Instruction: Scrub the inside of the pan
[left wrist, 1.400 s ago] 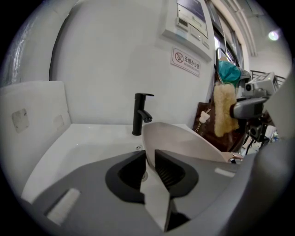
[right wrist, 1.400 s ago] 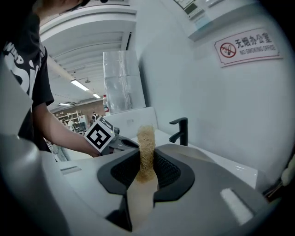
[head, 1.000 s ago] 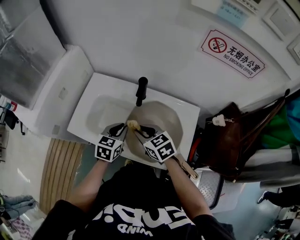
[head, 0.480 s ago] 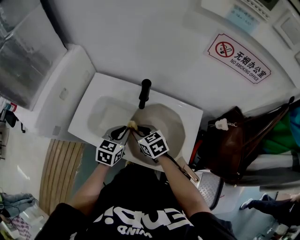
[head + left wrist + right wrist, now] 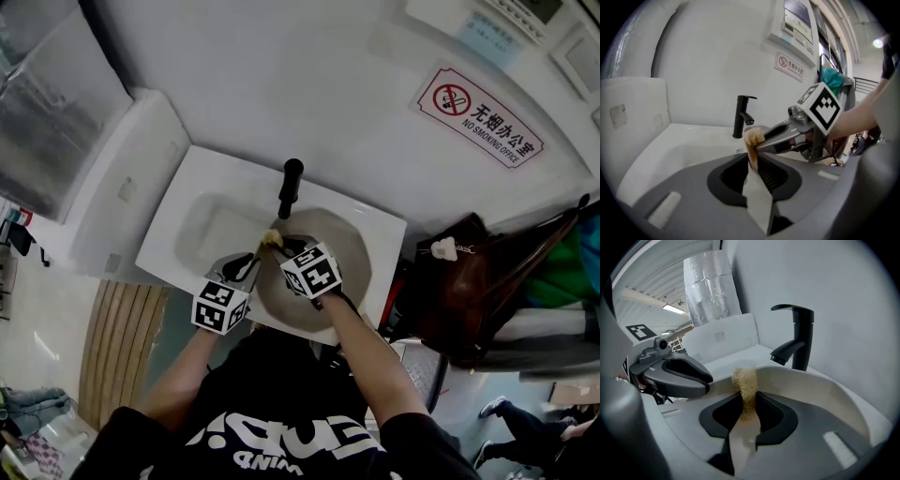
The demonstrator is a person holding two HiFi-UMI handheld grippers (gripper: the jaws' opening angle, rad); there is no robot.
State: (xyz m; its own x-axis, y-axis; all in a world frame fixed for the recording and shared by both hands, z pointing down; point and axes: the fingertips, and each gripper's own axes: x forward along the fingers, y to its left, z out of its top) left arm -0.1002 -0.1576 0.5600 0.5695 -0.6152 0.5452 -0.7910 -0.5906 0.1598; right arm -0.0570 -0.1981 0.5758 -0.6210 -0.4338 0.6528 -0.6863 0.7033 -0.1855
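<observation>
A beige pan (image 5: pixel 336 274) lies in the white sink (image 5: pixel 192 187), below the black faucet (image 5: pixel 289 186). My left gripper (image 5: pixel 247 266) is shut on the pan's near-left rim (image 5: pixel 755 197), which shows as a pale edge between its jaws. My right gripper (image 5: pixel 283 246) is shut on a tan scrub pad (image 5: pixel 272 238). The scrub pad (image 5: pixel 746 383) sticks out past the jaws and rests against the pan's inner wall (image 5: pixel 820 392) near the faucet (image 5: pixel 799 336). In the left gripper view the right gripper (image 5: pixel 761 144) comes in from the right, with the pad (image 5: pixel 753 137) just beyond my left jaws.
A white wall runs behind the sink, with a no-smoking sign (image 5: pixel 478 116) on it. A brown bag (image 5: pixel 459 281) hangs to the right of the sink. A white cabinet (image 5: pixel 122 178) adjoins the sink's left side. A foil-wrapped duct (image 5: pixel 708 287) stands at the far left.
My right gripper has moved the scrub pad away from me along the pan, toward the faucet. The left gripper has stayed on the rim.
</observation>
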